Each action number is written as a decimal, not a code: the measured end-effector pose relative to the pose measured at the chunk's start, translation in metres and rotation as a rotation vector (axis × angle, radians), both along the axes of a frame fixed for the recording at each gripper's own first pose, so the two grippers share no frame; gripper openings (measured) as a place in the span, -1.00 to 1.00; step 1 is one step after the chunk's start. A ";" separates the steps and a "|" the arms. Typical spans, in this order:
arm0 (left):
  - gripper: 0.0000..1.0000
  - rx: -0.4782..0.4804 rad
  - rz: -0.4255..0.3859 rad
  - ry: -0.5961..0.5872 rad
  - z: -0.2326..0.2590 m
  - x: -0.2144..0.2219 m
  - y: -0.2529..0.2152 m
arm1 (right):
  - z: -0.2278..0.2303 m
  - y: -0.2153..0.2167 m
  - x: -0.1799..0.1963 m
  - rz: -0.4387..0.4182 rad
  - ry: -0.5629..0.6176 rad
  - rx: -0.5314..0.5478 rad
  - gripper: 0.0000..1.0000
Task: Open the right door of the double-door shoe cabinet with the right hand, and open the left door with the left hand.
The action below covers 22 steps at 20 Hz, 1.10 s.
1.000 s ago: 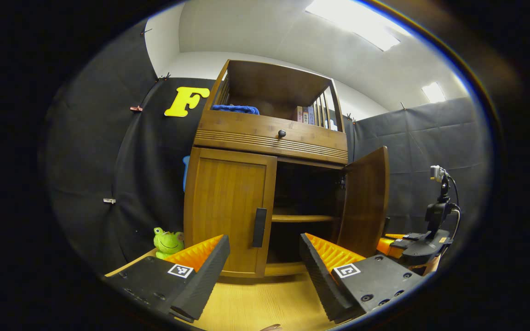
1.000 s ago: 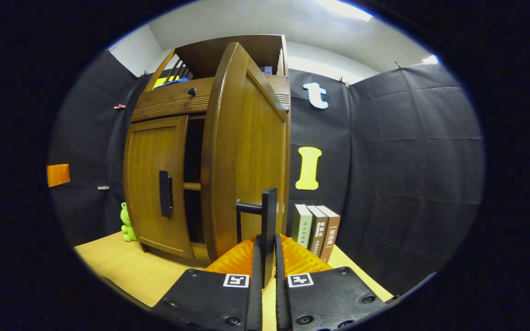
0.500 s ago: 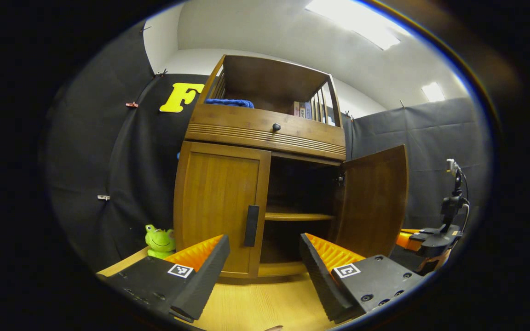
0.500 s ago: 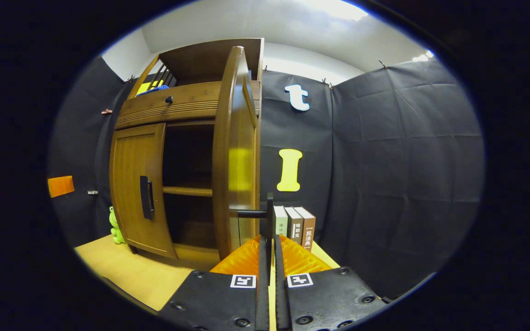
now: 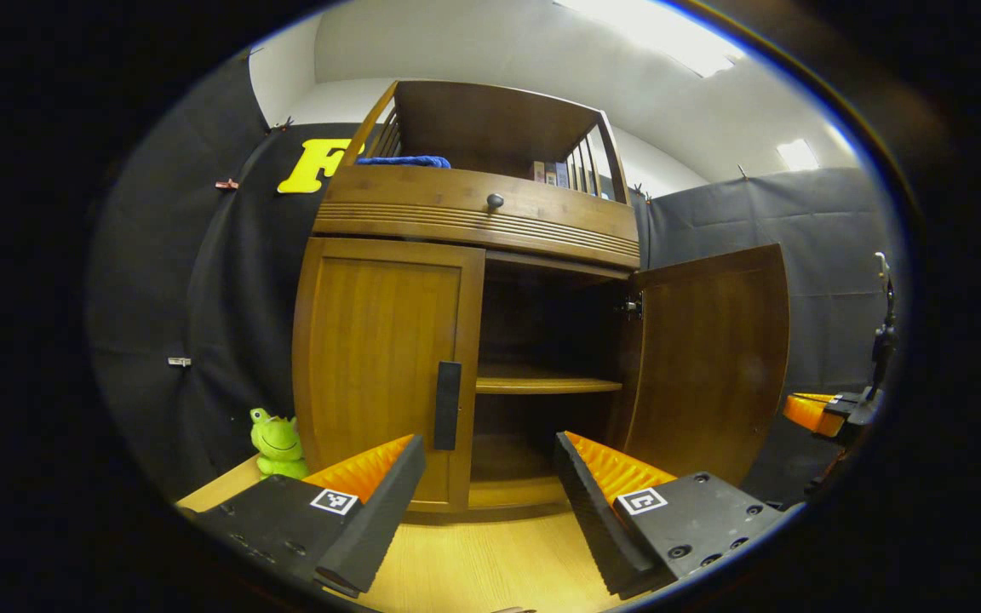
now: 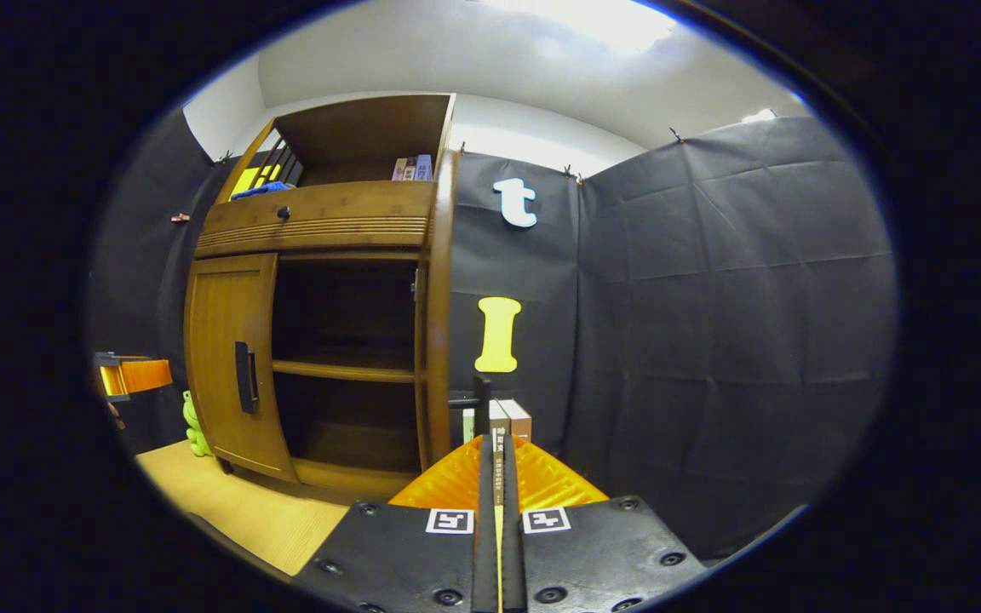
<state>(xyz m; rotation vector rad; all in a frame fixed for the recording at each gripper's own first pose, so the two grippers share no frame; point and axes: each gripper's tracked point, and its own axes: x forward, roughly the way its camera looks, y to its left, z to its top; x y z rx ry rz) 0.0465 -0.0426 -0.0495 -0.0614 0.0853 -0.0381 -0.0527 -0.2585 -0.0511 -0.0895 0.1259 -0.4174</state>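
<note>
Your shoe cabinet [image 5: 388,340] looks like varnished wood with a soft sheen, its door handle [image 5: 447,405] matt black. Beside it, the frog toy [image 5: 273,443] looks plush. Under it, the surface [image 5: 490,566] shows pale wood grain, smooth.

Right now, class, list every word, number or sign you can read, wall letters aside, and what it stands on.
Standing books beside the cabinet: spine print too small to read.
Books up in its open top: too blurred to read.
Square markers: patterns, no words.
</note>
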 end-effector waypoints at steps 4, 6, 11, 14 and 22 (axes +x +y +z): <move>0.90 0.007 0.005 -0.023 0.001 0.025 0.000 | 0.013 0.005 -0.019 -0.003 -0.023 -0.036 -0.68; 0.89 0.019 0.011 -0.040 0.002 0.041 0.005 | 0.019 0.005 -0.026 -0.025 -0.037 -0.070 -0.28; 0.90 0.053 0.006 -0.093 0.001 0.087 0.016 | 0.025 0.016 -0.015 0.000 -0.063 -0.092 0.98; 0.84 0.072 0.023 -0.108 -0.009 0.118 0.030 | 0.022 0.016 -0.009 0.022 -0.058 -0.093 0.90; 0.84 0.041 0.088 -0.015 -0.065 0.201 0.072 | 0.031 0.005 0.004 0.074 -0.147 -0.061 0.94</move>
